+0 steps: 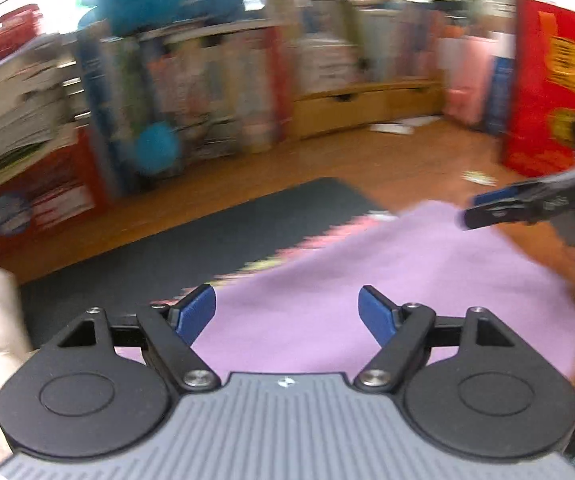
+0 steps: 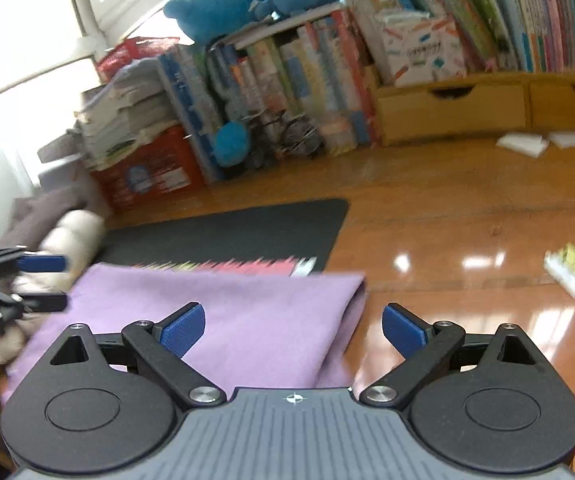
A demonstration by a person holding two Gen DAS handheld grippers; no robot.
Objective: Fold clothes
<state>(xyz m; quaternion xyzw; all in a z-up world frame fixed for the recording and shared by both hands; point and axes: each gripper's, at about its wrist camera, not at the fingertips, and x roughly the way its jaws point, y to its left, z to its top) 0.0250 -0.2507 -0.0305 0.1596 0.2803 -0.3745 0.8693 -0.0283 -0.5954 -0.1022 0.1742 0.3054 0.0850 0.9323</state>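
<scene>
Purple cloth (image 2: 223,320) lay on the wooden floor (image 2: 447,240), partly over a black mat (image 2: 227,232), w/ a doubled edge at right, so approx. one fold in. Left claw (image 1: 287,312) & right claw (image 2: 293,326) both spread wide, holding nothing. Further folds prob. left; can't tell.

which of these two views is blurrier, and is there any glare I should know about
The left wrist view is blurrier: its shelves smear sideways and the purple cloth has a jagged far edge. The right wrist view is sharper, with book spines fairly distinct, but the window is blown out white and bright glare spots sit on the wooden floor. Both bend straight lines, fisheye style.
</scene>
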